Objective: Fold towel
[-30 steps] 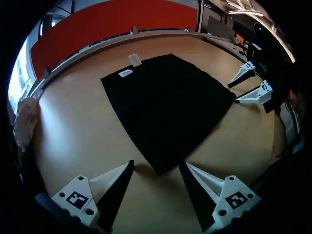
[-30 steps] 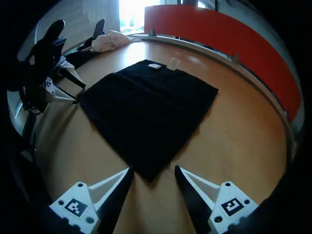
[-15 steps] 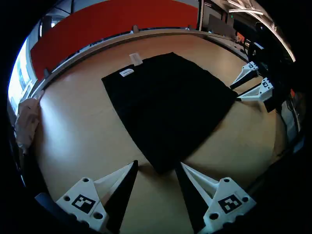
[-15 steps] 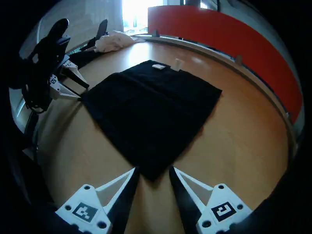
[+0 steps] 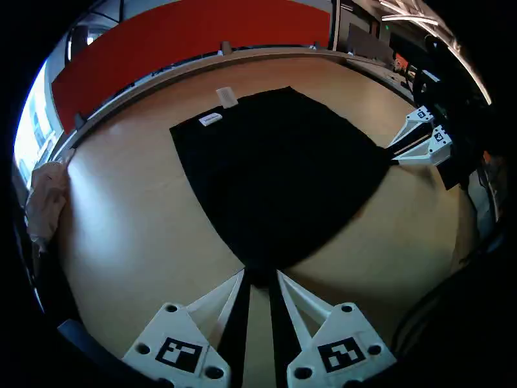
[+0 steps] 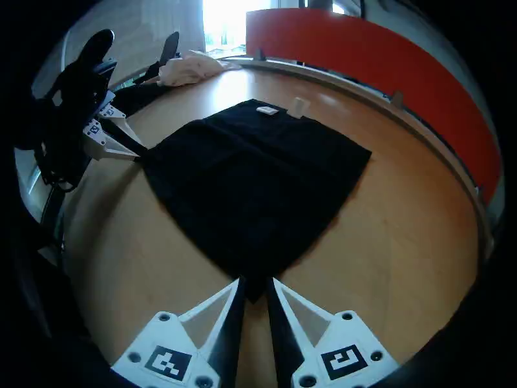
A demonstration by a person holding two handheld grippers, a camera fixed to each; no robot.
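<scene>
Left claw (image 5: 258,275) is right down at the tabletop (image 5: 129,213), its two fingers set at a slim slit, and the near corner of the black towel (image 5: 278,168) pokes in between the tips. A thin strip of bare wood shows between the pads behind that corner, so I cannot tell whether both fingers are actually pressing the cloth. Over to the right claw (image 6: 255,281) and it's the same picture: fingers almost together, a towel corner tucked just inside the tips, and no way to call whether the pinch is firm. The towel lies flat and spread wide, a dark diamond with one corner aimed at each claw, and the two claws sit on neighbouring corners. In the left gripper view the right claw shows off to the side, touching its corner of the cloth. At the far corner a small white tag (image 5: 210,119) rests on the towel, and a white slip (image 5: 226,97) lies just past the edge. Plenty of room here: bare wood runs all round the towel, broad on the side toward the pale cloth (image 5: 45,200) bunched at the tabletop's edge. There is a clear band, too, between the far edges and the raised rim under the red partition (image 5: 194,32).
</scene>
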